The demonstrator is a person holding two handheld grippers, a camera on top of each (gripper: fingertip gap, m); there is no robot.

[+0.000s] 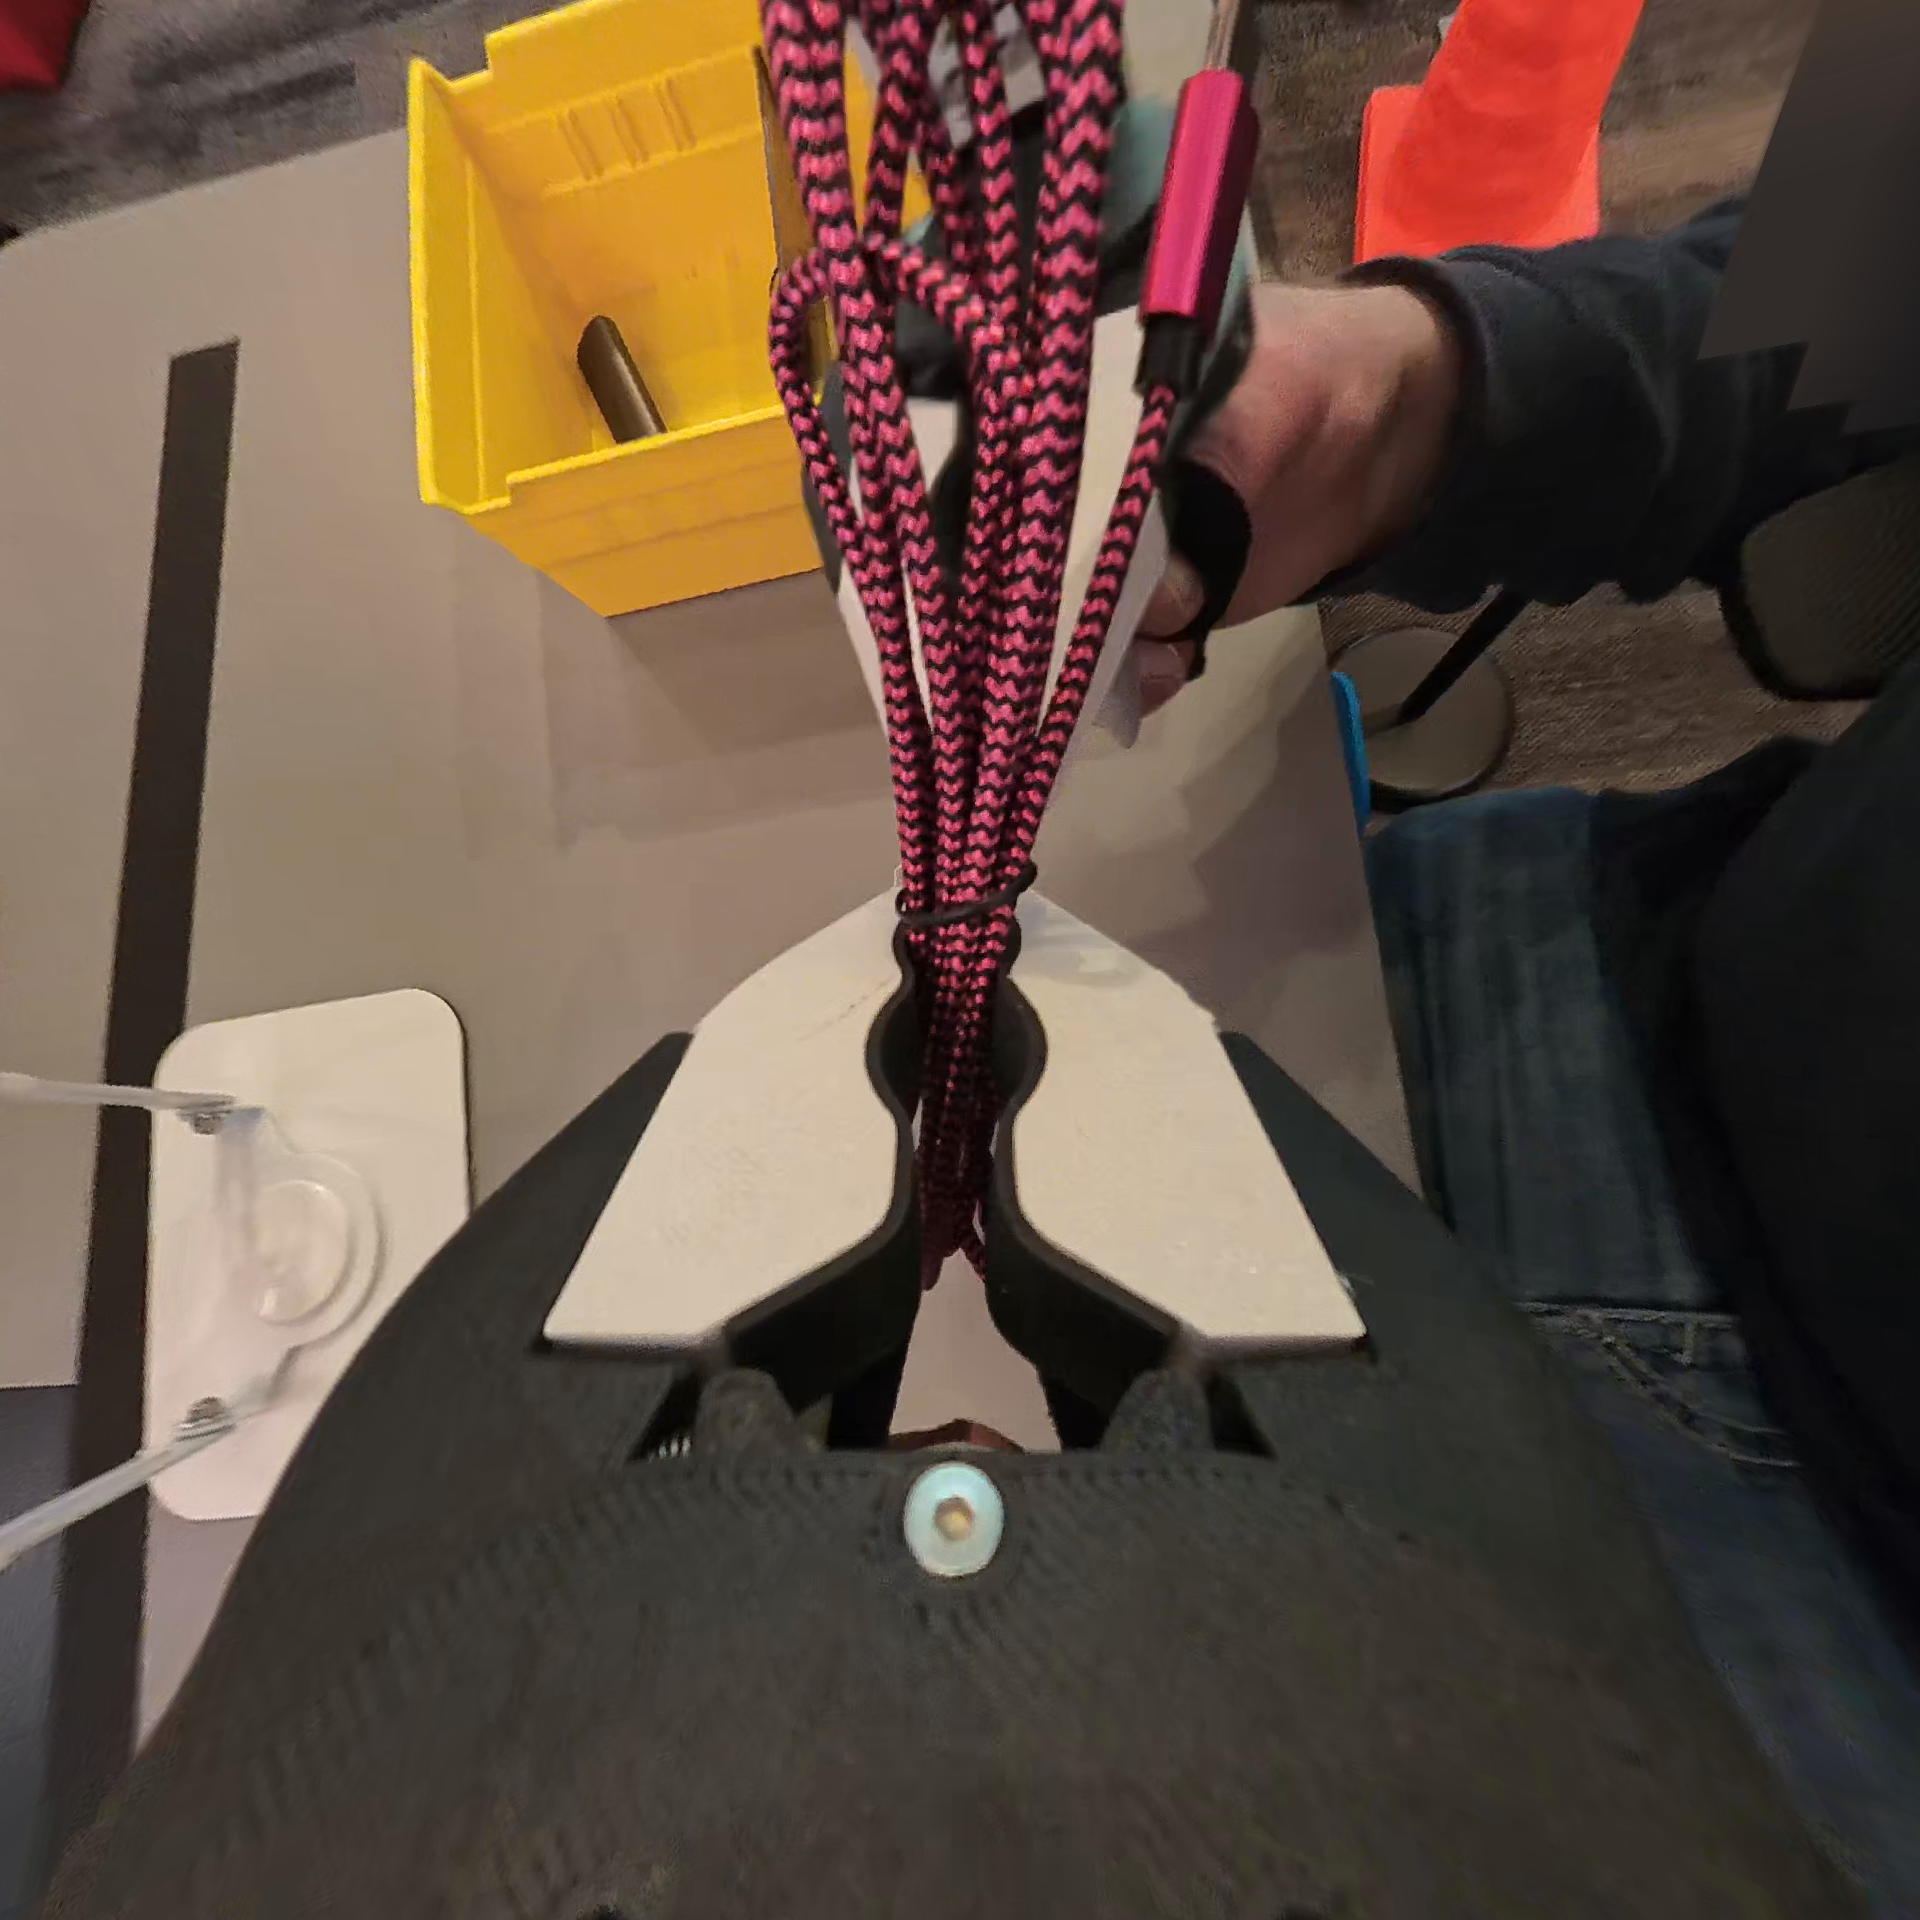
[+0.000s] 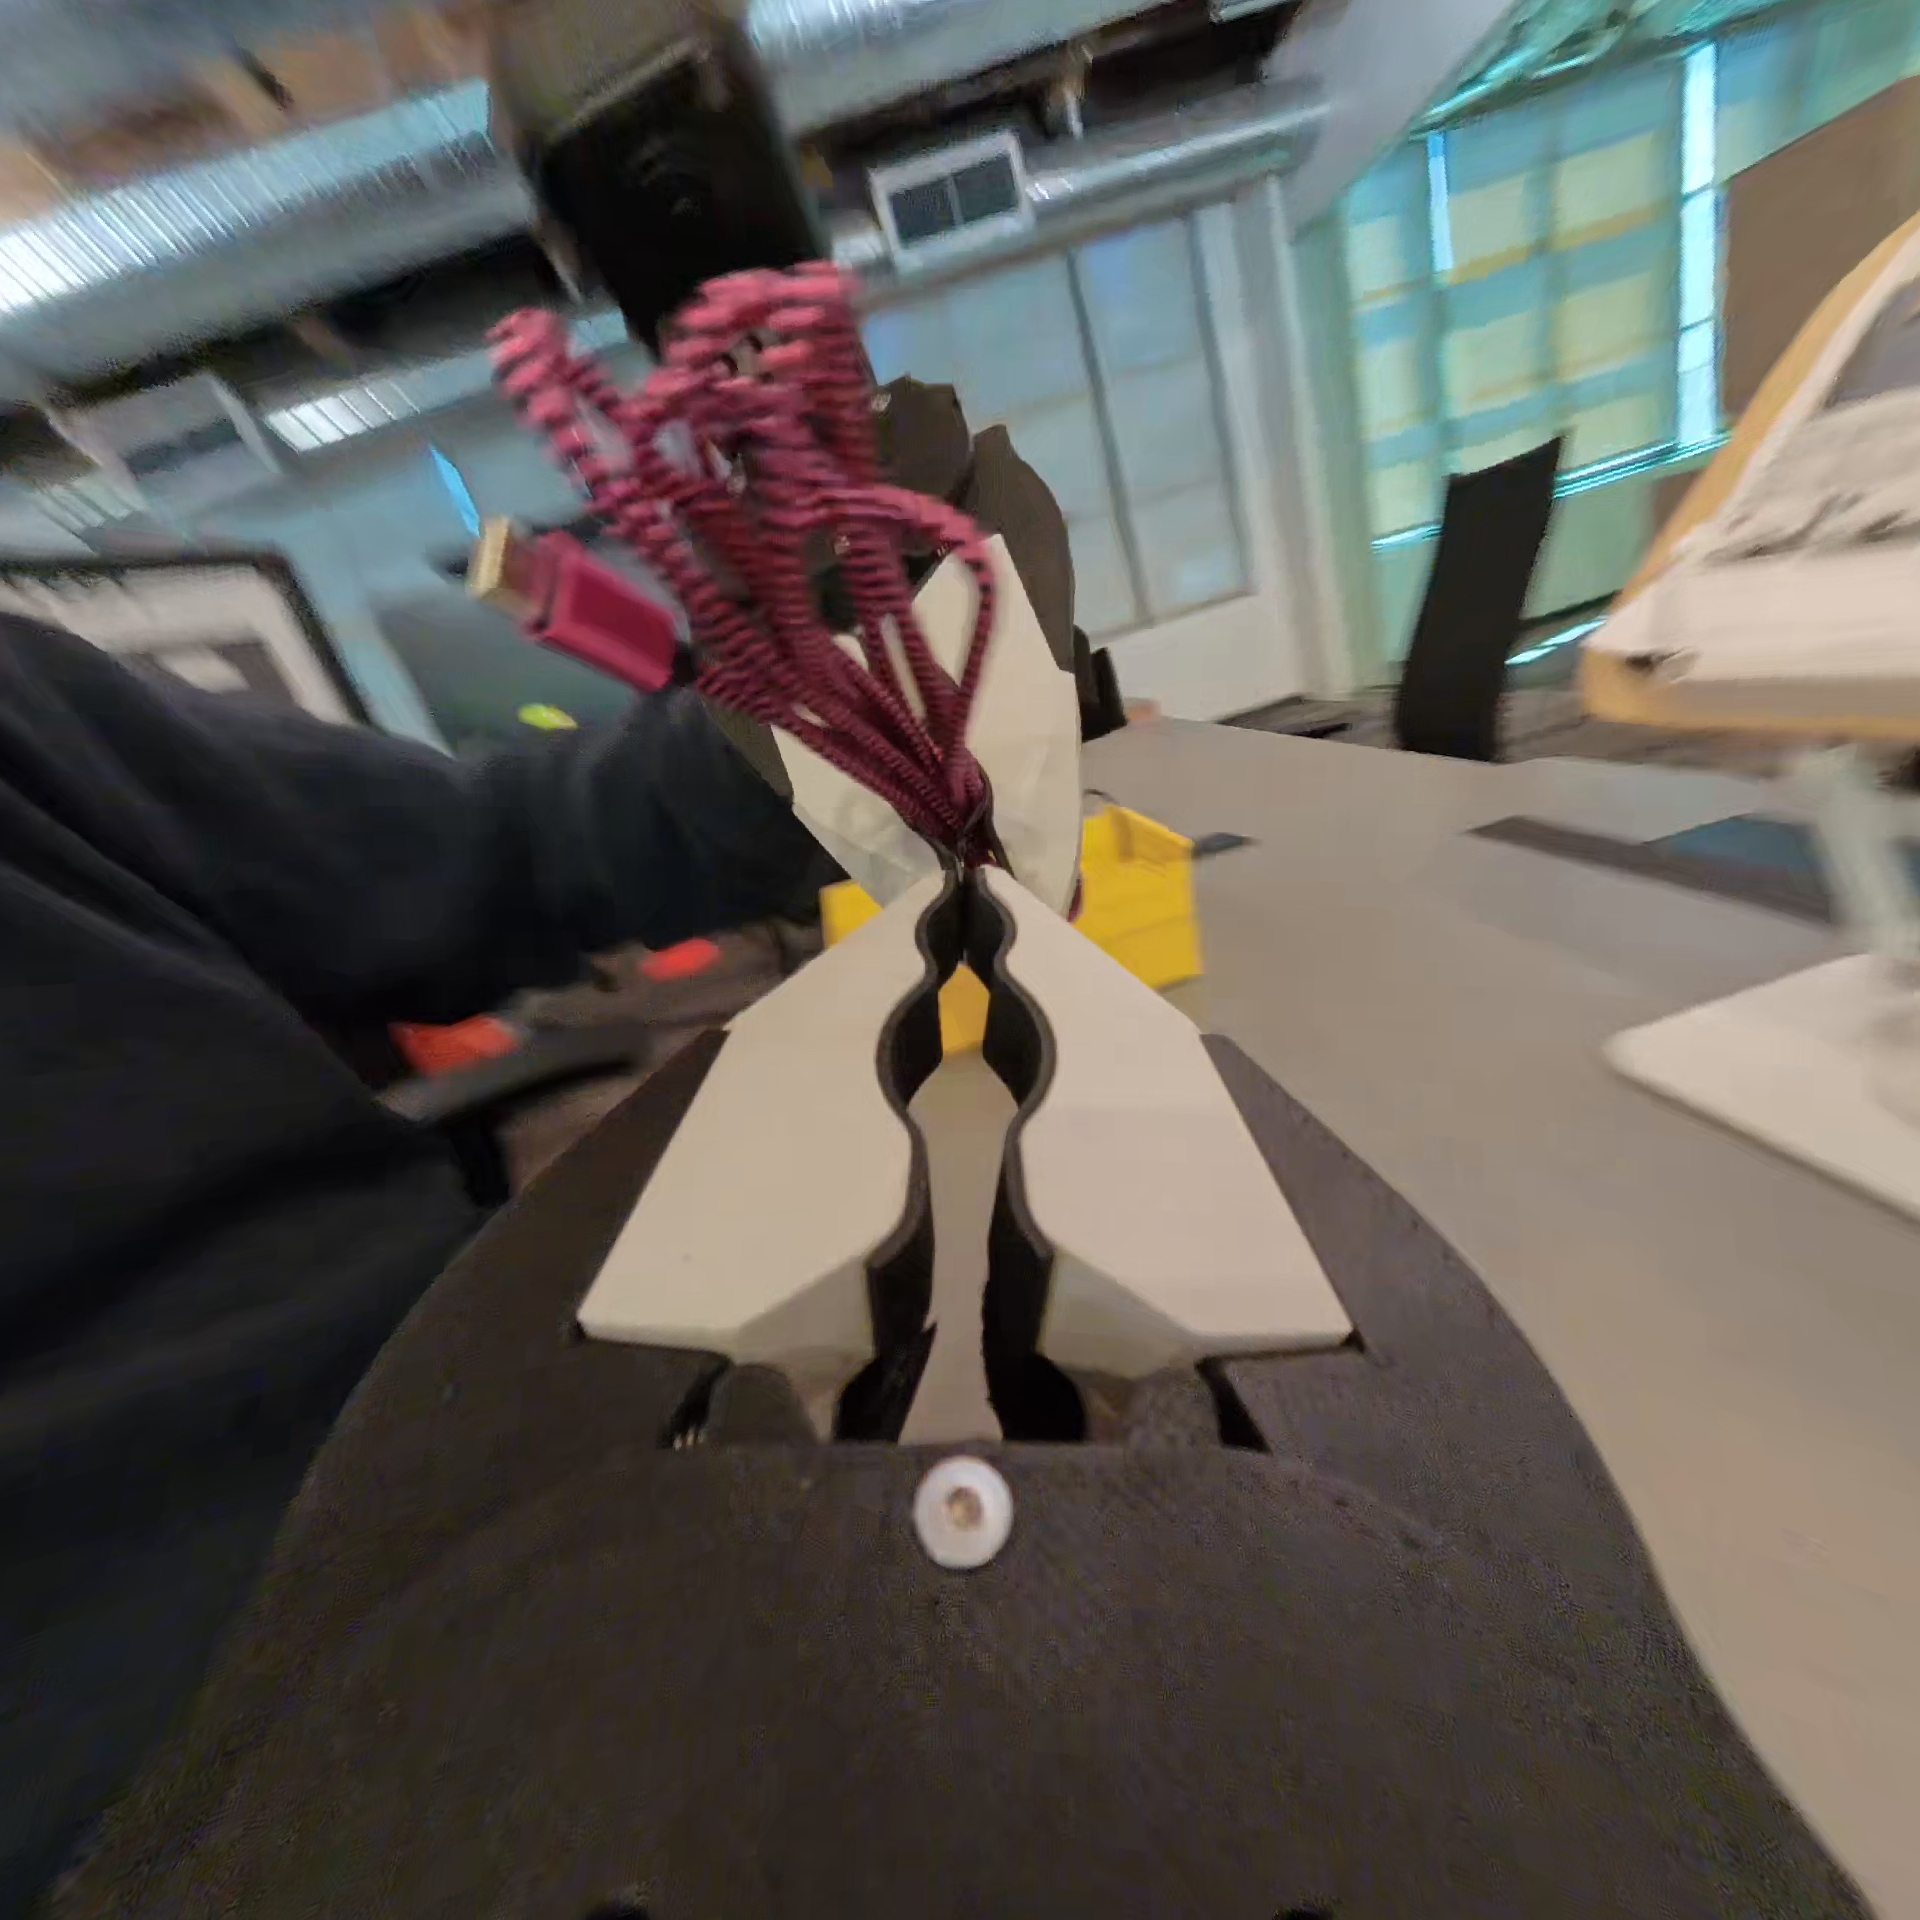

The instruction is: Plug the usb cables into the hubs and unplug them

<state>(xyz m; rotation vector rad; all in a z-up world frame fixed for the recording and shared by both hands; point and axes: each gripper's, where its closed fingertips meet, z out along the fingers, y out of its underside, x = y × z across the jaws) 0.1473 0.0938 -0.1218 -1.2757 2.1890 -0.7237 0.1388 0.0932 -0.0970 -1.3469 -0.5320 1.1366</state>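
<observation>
The pink-and-black braided usb cable bundle (image 1: 951, 582), tied with a thin black band, is held in the air above the desk (image 1: 520, 790), pinched between the closed fingers of the left hand-held gripper (image 1: 958, 925). The right hand-held gripper (image 2: 966, 883) appears to nip the same bundle at its tips, though that view is blurred. A yellow bin (image 1: 582, 343) sits on the desk beyond.

cable (image 1: 956, 644): braided cloth | plug (image 1: 1195, 197): glossy metal | bin (image 1: 582, 343): smooth yellow plastic | fingers (image 1: 769, 1143): matt
</observation>
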